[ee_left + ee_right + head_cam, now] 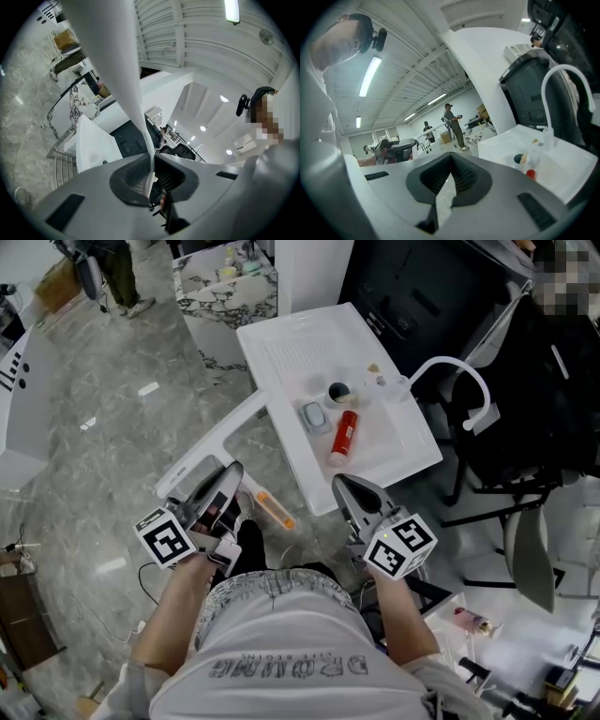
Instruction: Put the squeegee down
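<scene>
Far left is grey marble-look floor [112,427], glossy w/ light streaks. The left gripper [151,161] is clamped down on the squeegee [217,442]. Its ribbed dark pads pinch the thin white blade edge-on w/ barely any gap, and the blade fans out wide and flat above the jaws. From the head view the squeegee is a long, straight white bar held in the air over the floor, angled up toward the near-left edge of the sink [281,334]. Can't tell if it actually touches that edge. A small orange stick-shaped thing [275,509] lies on the floor just below, between the two grippers.

The sink is a white, smooth rectangular basin w/ a round dark drain [338,391]. In it are a grey rounded-rectangle sponge [315,417] and a red cylindrical bottle [343,435] lying on its side next to it. A white curved tube faucet [459,371] arches over the right side.

The right gripper [451,157] has its pads closed together w/ nothing in them, near the sink's front corner.
</scene>
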### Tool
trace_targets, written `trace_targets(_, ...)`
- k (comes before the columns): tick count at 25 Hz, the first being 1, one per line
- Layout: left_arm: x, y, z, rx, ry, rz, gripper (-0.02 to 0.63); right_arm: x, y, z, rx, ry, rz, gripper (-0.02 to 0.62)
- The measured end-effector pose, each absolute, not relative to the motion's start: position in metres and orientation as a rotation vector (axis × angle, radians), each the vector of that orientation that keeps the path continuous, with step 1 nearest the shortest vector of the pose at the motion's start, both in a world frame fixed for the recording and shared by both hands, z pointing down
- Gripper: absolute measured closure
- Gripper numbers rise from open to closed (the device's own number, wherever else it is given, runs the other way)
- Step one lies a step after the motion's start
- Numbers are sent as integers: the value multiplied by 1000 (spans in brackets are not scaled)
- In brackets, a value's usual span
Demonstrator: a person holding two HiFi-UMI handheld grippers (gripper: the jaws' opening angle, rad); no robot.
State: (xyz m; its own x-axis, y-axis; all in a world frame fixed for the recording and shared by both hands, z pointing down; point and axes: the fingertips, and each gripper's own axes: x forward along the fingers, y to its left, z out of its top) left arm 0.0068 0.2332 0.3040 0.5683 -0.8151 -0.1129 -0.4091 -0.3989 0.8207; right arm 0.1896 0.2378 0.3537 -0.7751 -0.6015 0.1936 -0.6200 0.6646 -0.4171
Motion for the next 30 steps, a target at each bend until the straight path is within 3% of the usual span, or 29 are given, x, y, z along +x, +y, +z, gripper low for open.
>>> trace_targets(30,-101,39,335,1953,-863,-606,560,68,59,371,1113,-2720,820,589)
